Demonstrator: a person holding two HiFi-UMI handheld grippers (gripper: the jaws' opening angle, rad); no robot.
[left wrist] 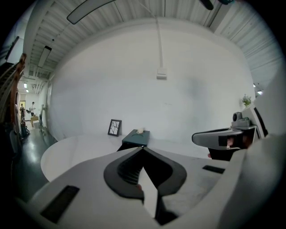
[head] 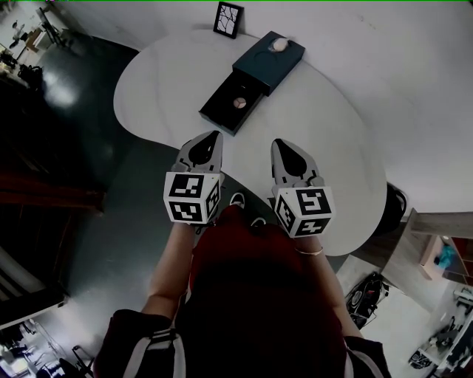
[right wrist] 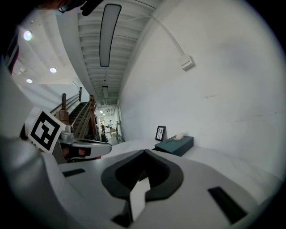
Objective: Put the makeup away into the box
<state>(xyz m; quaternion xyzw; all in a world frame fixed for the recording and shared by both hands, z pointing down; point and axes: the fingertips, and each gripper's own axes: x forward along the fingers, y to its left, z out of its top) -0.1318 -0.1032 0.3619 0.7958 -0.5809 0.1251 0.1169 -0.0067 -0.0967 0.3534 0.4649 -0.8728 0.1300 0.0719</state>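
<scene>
- Your left gripper (head: 216, 136) has its two jaws pressed together, tip against tip. Its own view shows the dark pads meeting in one line, with nothing between them.
- Your right gripper (head: 279, 143) is in the same state: the jaws are closed on each other and it carries nothing.
- You hold both grippers side by side above the near edge of the white table (head: 148, 88). They are a little apart from each other, and both point toward the box.
- The box (head: 272, 60) is dark teal and lies on the far part of the table, well apart from both grippers. Neither gripper touches it.
- A flat dark drawer (head: 220, 113) is drawn out from the near end of the box, toward you, and it is open on top.
- One small round makeup piece (head: 239, 103), with a pinkish middle, lies inside this drawer.
- A second small pale thing (head: 280, 45) rests on top of the box, inside a ring-shaped mark on the lid. It is too small to tell exactly what it is.
- A small picture frame (head: 228, 20) with a black border stands behind the box, close to the white wall and at the box's left.
- You have a thin bracelet (head: 314, 251) on your right wrist.
- At the left of the table the floor (head: 66, 148) is dark and glossy.
</scene>
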